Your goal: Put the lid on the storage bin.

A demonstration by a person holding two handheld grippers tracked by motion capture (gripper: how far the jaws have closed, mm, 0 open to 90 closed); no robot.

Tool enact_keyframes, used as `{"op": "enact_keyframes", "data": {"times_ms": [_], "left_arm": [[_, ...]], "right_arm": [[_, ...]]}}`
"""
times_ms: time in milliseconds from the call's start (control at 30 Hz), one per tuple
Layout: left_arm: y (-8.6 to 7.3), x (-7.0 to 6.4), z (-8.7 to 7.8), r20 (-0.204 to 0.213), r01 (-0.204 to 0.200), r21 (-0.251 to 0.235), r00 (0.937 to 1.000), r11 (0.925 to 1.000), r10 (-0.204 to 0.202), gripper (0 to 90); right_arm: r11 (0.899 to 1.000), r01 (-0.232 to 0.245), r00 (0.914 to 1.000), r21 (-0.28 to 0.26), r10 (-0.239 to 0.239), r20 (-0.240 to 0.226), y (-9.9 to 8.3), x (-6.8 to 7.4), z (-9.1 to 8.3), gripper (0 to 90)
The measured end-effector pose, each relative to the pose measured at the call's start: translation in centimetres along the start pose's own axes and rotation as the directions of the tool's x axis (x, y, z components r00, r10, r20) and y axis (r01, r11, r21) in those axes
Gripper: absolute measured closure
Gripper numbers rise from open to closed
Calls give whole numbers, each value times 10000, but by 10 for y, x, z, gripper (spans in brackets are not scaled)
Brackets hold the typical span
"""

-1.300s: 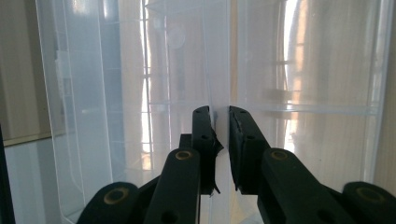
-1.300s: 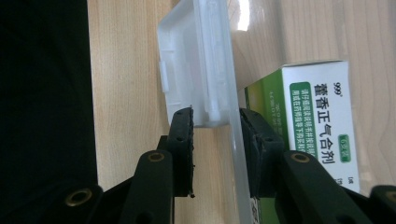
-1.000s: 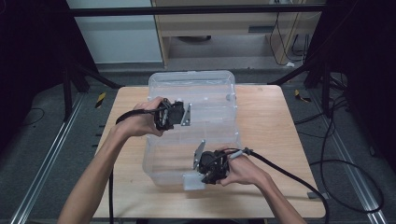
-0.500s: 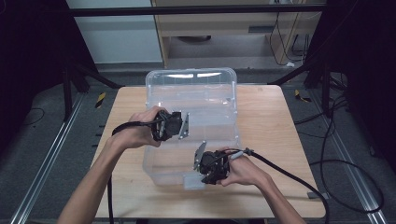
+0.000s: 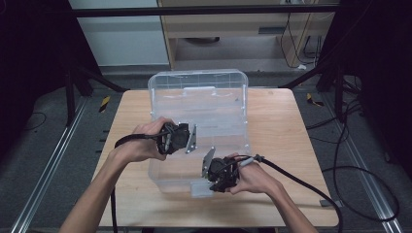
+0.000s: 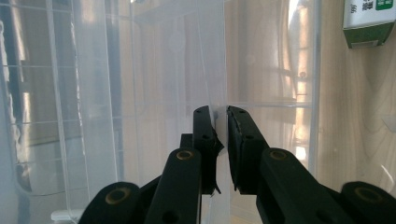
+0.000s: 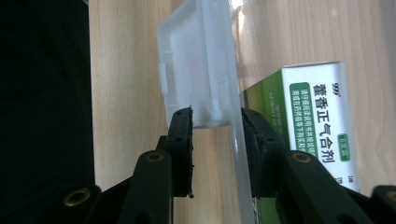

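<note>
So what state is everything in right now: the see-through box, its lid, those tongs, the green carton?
Clear plastic box: open, on the table.
Lid: raised upright at the far side.
Front latch: between the right tongs' jaws.
Left tongs: shut on the box's left wall.
Right tongs: shut on the latch.
Green carton: closed, behind the front wall.
</note>
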State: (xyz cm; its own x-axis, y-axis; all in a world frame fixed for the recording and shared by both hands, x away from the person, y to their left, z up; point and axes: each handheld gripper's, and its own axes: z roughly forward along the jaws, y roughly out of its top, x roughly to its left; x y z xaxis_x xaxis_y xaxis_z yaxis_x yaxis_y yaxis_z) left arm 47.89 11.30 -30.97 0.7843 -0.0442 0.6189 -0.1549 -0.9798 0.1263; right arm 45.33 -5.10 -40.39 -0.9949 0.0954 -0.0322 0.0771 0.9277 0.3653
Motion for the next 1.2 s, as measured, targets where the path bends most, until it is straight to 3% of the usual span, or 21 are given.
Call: {"op": "enact_keyframes", "data": {"times_ms": [400, 700, 1200], "left_arm": [[2, -8, -4, -8, -133, 242, 9999, 9996, 133, 815], [2, -17, -6, 126, 54, 148, 9999, 9999, -56, 815], [3, -28, -8, 372, 34, -18, 9993, 10000, -33, 811]], "right_arm": [[10000, -59, 9998, -53, 60, 180, 0, 3, 0, 658], [10000, -30, 9996, -68, 31, 269, -1, 4, -1, 656], [9995, -33, 9990, -310, 47, 454, -3, 7, -1, 647]]}}
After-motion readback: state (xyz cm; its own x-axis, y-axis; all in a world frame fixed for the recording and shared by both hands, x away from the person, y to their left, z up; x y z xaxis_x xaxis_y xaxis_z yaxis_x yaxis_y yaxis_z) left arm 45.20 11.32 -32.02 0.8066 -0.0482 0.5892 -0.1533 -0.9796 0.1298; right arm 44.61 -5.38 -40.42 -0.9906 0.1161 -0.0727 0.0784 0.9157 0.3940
